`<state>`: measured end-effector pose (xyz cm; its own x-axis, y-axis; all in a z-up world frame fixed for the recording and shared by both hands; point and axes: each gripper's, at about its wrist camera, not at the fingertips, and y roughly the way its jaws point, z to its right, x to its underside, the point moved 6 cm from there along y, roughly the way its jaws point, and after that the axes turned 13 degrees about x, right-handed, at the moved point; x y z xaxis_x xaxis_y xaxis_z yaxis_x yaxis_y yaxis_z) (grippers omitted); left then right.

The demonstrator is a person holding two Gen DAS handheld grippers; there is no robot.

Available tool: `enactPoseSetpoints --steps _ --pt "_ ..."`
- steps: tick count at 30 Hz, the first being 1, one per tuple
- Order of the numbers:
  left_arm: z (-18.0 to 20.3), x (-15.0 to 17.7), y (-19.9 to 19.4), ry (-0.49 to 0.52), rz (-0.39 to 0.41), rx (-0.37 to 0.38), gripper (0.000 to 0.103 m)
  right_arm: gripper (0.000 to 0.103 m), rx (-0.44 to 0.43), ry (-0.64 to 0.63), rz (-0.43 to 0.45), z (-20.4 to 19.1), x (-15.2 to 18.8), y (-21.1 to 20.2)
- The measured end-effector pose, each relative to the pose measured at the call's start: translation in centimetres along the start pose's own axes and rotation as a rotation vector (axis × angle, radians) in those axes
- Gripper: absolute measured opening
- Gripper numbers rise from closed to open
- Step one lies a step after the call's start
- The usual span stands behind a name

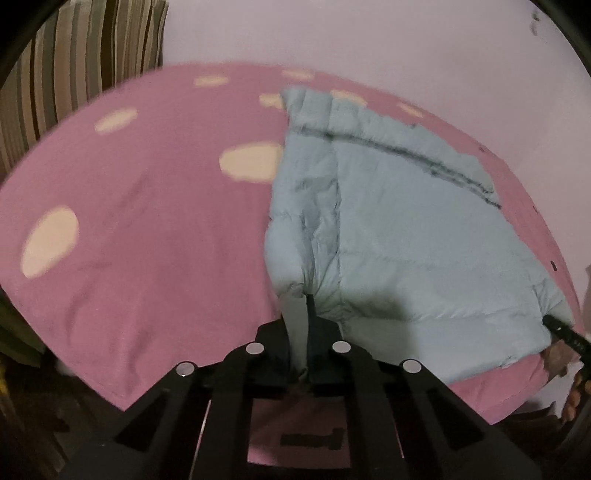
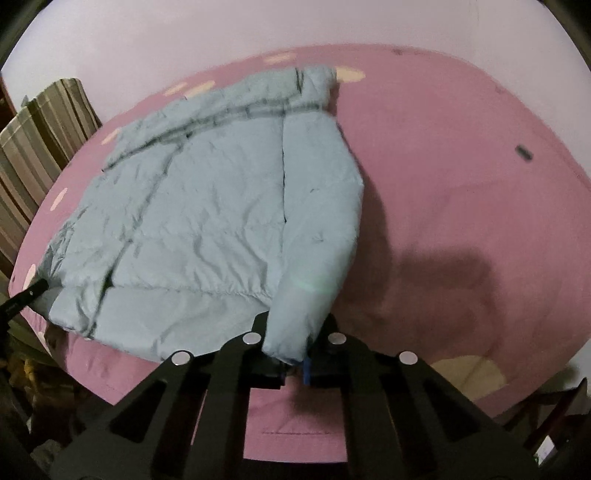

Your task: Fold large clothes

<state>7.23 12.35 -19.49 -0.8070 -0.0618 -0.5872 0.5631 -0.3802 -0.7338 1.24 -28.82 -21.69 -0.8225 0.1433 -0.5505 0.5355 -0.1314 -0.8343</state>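
On the pink bedsheet, which is smooth cloth with pale cream oval spots, lies a light blue padded jacket. Its fabric is thin and a little shiny, quilted into puffy panels with many small wrinkles, and a dark zipper line runs toward the collar at the far end. The left gripper has its black jaws pressed together on the cuff of the left sleeve, where the cloth bunches into tight folds. The right gripper is clamped on the cuff of the right sleeve, which hangs as a soft rounded tube at the near edge of the jacket. Far to the left stands a striped cushion in brown and beige, against a plain pale wall.
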Motion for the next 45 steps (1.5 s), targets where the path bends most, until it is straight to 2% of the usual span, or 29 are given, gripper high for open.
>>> enactPoseSetpoints --steps 4,8,12,15,20,24,27,30,32,34,35,37,39,40,42,45 --pt "1.8 -3.4 -2.6 0.044 0.098 -0.002 0.004 0.004 -0.032 0.024 0.087 0.2 -2.3 -2.7" --pt "2.6 -8.4 -2.3 0.076 0.161 -0.021 0.004 0.004 -0.075 0.048 0.131 0.3 -6.3 -3.1" --pt "1.8 -13.4 1.4 0.044 0.154 -0.01 0.004 0.004 -0.1 0.08 0.134 0.0 -11.2 -0.9" --pt "0.3 -16.1 5.8 0.022 0.117 -0.036 0.004 0.004 -0.116 0.118 0.093 -0.5 -14.7 2.6" --pt "-1.9 -18.0 12.8 0.003 0.027 -0.081 0.004 0.004 -0.075 0.108 0.004 -1.6 -18.0 9.6" --pt "-2.7 -17.6 16.5 0.022 -0.034 -0.116 0.004 0.005 -0.057 0.087 -0.092 -2.3 -17.6 14.8" --pt "-2.4 -17.3 17.2 0.074 -0.044 -0.131 0.004 0.005 -0.059 0.073 -0.1 -2.6 -17.4 15.7" --pt "-2.1 -17.6 16.0 0.078 -0.017 -0.117 0.006 0.014 -0.064 0.063 -0.083 -2.4 -17.5 14.7" --pt "-2.0 -18.0 14.7 0.064 0.006 -0.097 0.011 0.026 -0.07 0.066 -0.052 -1.9 -17.9 13.3" --pt "-1.8 -18.5 12.7 0.04 0.053 -0.065 0.028 0.048 -0.069 0.078 -0.002 -1.2 -18.5 11.2" --pt "-1.7 -18.7 11.7 0.033 0.076 -0.05 0.034 0.052 -0.061 0.084 0.02 -0.8 -18.8 10.4" --pt "-1.9 -19.0 9.2 0.023 0.143 -0.066 0.061 0.054 -0.045 0.091 0.07 0.2 -19.2 8.5" --pt "-2.2 -18.8 6.6 0.03 0.218 -0.084 0.065 0.055 -0.033 0.088 0.095 1.0 -18.9 7.1" --pt "-2.3 -18.7 6.1 0.036 0.227 -0.081 0.065 0.055 -0.032 0.081 0.098 1.4 -18.4 6.5" --pt "-2.7 -18.0 5.4 0.054 0.225 -0.077 0.065 0.055 -0.025 0.061 0.091 1.7 -18.0 6.5" --pt "-3.3 -16.4 5.7 0.065 0.174 -0.06 0.065 0.055 -0.013 0.023 0.062 1.6 -16.4 7.3"
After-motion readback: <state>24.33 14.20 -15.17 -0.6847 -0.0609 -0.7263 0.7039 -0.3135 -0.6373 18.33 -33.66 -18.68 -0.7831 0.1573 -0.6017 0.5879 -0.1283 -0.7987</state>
